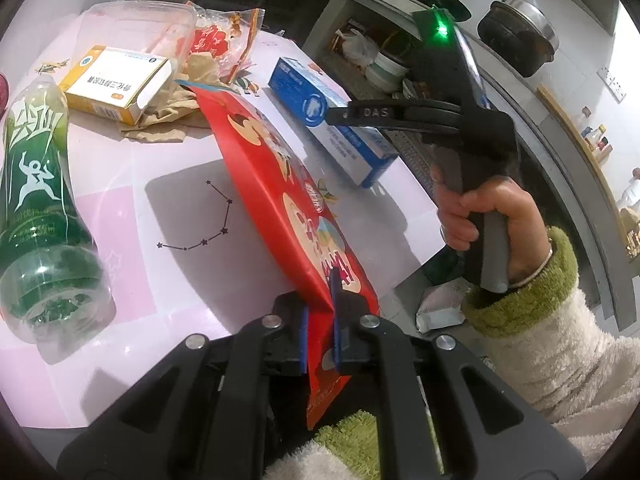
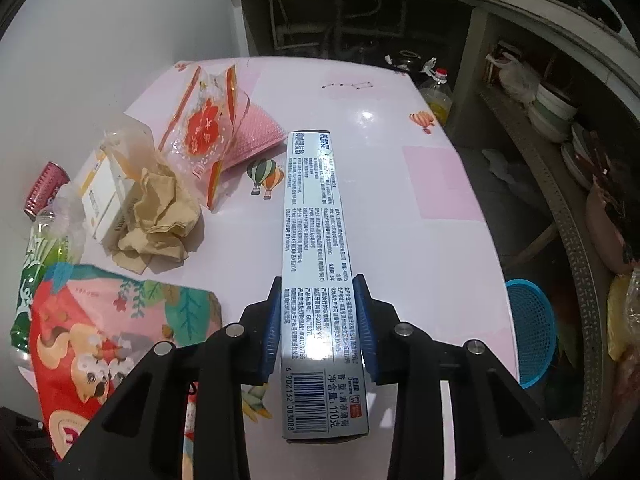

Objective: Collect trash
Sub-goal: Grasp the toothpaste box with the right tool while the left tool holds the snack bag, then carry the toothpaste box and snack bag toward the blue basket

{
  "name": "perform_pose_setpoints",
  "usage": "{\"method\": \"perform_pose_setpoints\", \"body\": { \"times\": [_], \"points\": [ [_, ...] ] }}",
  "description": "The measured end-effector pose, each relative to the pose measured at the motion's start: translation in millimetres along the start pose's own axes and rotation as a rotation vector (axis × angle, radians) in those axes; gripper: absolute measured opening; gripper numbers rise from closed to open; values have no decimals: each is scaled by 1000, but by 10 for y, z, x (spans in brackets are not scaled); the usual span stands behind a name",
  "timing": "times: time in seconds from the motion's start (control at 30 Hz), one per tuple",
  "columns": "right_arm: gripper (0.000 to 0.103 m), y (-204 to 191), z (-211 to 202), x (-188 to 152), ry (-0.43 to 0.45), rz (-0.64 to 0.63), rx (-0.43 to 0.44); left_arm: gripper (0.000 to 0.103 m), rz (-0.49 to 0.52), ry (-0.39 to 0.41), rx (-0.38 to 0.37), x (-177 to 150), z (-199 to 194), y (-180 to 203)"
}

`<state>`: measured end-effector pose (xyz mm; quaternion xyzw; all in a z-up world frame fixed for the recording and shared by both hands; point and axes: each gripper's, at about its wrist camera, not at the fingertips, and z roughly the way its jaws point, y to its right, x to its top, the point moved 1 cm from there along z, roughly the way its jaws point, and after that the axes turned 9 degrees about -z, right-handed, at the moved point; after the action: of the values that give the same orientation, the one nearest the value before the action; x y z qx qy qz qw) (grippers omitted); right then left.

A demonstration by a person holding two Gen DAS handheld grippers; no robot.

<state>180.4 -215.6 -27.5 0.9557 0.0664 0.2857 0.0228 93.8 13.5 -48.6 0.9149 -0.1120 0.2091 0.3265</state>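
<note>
Two grips are at risk: the toothpaste box point(image 2: 316, 280), lying on the table point(image 2: 400, 240) beside the crumpled paper point(image 2: 160, 216), is pinched near one end by the right tongs point(image 2: 318, 328) and could pivot, while the red snack bag point(image 1: 288, 200) pinched by the left tongs point(image 1: 320, 332) could slip free.

Readable marks only.

My right gripper point(image 1: 340, 114): raised letters "DAS" on the finger, seen from my left camera.

Toothpaste box point(image 2: 316, 264): barcode at the near end, digits "6 902132 003088"; beside it "110克" and the small word "Dencare". Dense Chinese small print along the panel; "GB/T8372" partly legible, the rest too fine.

Green bottle point(image 1: 36, 184): large white Chinese characters, and a volume mark ending in "ml".

Yellow-and-white box point(image 1: 116, 84): one line of Chinese print, upside down.
</note>
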Motion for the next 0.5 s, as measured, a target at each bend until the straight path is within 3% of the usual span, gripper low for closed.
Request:
{"method": "perform_pose_setpoints", "body": {
  "times": [0.5],
  "points": [
    [33, 198, -475, -273, 58, 57, 6, 7, 39, 17, -5, 9, -23, 215]
  ]
}}
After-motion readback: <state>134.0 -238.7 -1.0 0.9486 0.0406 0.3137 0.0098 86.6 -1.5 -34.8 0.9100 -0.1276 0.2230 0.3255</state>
